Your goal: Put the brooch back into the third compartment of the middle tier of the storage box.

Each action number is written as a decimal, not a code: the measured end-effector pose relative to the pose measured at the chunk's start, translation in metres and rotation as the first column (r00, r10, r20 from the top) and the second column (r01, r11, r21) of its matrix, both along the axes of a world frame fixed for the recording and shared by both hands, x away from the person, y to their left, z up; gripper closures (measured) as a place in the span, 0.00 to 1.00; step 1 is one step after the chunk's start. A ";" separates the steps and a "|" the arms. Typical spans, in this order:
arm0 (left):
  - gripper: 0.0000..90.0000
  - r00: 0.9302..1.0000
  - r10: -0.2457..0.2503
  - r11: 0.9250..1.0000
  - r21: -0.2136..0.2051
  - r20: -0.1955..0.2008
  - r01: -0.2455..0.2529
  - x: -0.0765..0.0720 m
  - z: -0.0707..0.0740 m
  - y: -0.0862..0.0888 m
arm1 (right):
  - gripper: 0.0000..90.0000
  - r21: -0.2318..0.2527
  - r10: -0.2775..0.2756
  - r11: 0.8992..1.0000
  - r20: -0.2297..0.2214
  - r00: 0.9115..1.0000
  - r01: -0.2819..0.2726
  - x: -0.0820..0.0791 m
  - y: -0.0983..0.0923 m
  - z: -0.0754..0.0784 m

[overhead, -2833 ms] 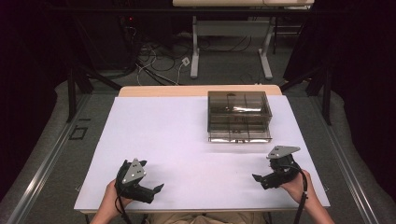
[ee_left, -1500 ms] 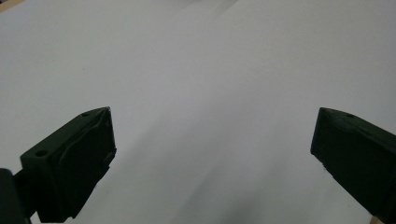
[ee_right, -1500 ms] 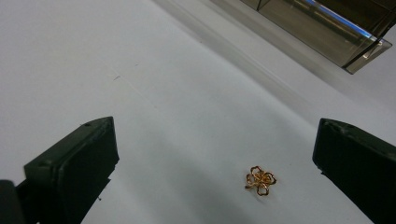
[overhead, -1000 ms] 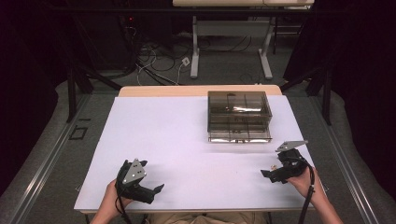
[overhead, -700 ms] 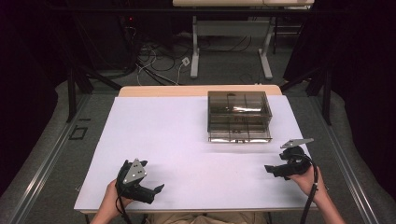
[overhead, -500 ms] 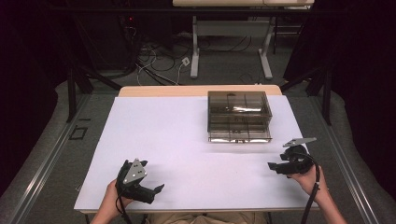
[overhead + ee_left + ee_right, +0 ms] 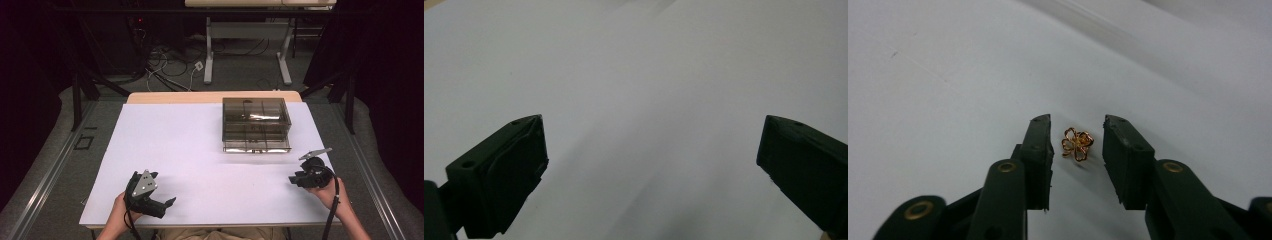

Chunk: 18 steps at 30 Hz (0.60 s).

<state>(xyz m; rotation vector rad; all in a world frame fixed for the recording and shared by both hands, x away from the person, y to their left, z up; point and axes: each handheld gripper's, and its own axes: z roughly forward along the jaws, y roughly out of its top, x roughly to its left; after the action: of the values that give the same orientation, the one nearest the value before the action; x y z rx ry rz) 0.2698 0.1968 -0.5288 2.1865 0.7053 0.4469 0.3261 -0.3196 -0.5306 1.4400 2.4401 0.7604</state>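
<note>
Small flower-shaped trinket point(image 7: 1077, 144): shiny gold-coloured wire metal, glossy. Right gripper point(image 7: 1077, 145) beside it: matt black plastic, brass-coloured rivets. Left gripper point(image 7: 651, 150): same matt black plastic. Table cover point(image 7: 200, 150): smooth matt white, paper-like. Box point(image 7: 256, 125) behind the trinket: smoky translucent plastic, glossy. Table edge point(image 7: 210, 97): light wood.

Overhead table point(image 7: 200, 150) view; two close, perhaps table-level.
</note>
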 end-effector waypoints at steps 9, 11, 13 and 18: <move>0.00 1.000 0.003 1.000 0.001 -0.001 -0.003 0.000 0.000 0.000 | 0.83 -0.043 0.000 0.999 -0.026 1.000 -0.001 0.000 0.002 -0.003; 0.00 1.000 0.005 1.000 0.000 0.001 -0.005 0.000 0.000 0.000 | 0.85 -0.059 0.004 0.998 -0.023 1.000 -0.006 0.000 0.003 -0.004; 0.00 1.000 0.006 1.000 0.001 0.001 -0.006 0.000 0.000 0.000 | 0.87 -0.056 0.008 0.998 -0.028 1.000 -0.009 -0.001 0.004 -0.004; 0.00 1.000 0.005 1.000 0.000 0.001 -0.005 0.000 0.000 0.000 | 0.93 -0.083 0.009 0.996 -0.024 1.000 -0.011 -0.002 0.007 -0.003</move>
<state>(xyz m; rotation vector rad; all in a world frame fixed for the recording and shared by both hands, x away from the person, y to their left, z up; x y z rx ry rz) 0.2695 0.1969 -0.5287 2.1850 0.7104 0.4510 0.3240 -0.3128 -0.5332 1.4159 2.4671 0.6386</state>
